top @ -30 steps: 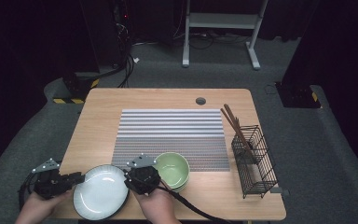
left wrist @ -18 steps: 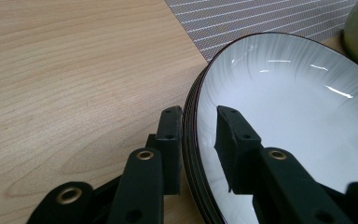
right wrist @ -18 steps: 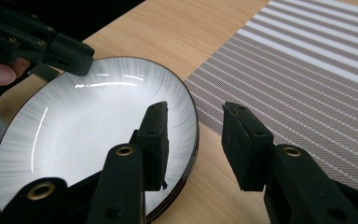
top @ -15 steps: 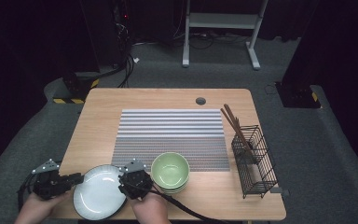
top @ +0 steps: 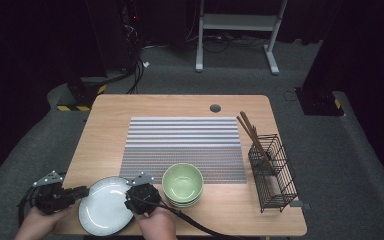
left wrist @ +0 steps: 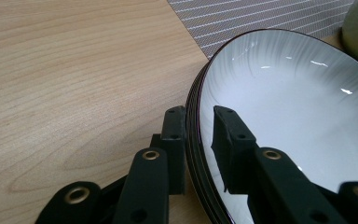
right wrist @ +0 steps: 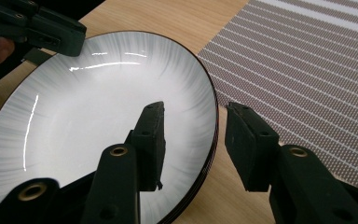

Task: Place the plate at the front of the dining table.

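Note:
A stack of white plates with dark rims (top: 105, 205) lies at the table's front left. My left gripper (top: 82, 191) comes in from the left. In the left gripper view its jaws have just been closing and now clamp the stack's rim (left wrist: 193, 140), one outside, one over the top plate (left wrist: 298, 107); my left gripper (left wrist: 195, 112) is shut on it. My right gripper (top: 131, 199) is at the stack's right edge. In the right gripper view it (right wrist: 193, 109) stands open, jaws just widened, straddling the rim of the plates (right wrist: 98, 116) without touching.
Stacked green bowls (top: 182, 181) stand just right of the plates. A striped placemat (top: 185, 142) covers the table's middle. A black wire basket (top: 272, 172) holding brown chopsticks (top: 252, 135) stands at the right edge.
My right gripper has moved left and down from beside the green bowls to the plates' right rim. The left gripper and the plates have stayed put.

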A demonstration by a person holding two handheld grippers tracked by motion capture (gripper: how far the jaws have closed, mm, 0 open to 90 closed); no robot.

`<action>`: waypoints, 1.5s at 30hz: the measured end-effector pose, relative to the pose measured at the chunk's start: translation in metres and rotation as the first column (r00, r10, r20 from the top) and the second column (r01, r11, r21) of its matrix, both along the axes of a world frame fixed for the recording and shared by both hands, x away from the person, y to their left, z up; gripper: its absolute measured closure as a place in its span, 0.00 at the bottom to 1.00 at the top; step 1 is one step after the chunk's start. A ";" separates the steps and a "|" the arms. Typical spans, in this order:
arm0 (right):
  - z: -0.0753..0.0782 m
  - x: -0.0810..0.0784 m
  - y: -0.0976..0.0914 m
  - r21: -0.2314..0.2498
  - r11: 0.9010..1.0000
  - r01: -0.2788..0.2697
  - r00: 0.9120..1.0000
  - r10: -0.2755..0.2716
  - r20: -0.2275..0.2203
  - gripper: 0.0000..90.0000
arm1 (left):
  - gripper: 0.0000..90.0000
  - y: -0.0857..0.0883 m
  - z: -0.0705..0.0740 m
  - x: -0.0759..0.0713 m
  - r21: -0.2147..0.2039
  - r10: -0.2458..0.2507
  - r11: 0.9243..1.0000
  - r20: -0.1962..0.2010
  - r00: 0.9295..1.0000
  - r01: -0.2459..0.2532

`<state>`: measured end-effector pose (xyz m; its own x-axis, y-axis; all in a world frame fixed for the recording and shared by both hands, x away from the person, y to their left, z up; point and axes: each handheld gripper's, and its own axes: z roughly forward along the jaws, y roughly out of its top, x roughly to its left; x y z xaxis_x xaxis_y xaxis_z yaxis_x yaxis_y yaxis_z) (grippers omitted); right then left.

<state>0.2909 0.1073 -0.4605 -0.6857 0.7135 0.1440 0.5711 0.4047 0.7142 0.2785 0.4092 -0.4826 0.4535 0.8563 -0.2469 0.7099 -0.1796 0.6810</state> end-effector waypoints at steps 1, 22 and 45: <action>-0.002 0.000 0.000 0.003 1.000 0.006 1.000 -0.006 -0.010 0.63 | 0.82 0.000 0.000 0.000 -0.002 -0.001 1.000 -0.002 1.000 0.001; -0.020 0.006 0.000 -0.003 1.000 0.025 0.996 -0.025 -0.080 0.61 | 0.83 -0.002 -0.002 0.001 0.005 -0.013 1.000 -0.002 1.000 0.013; -0.021 0.013 0.002 0.045 0.999 0.023 0.977 -0.013 -0.212 0.54 | 0.84 0.001 -0.004 0.002 -0.005 -0.013 1.000 -0.019 1.000 0.013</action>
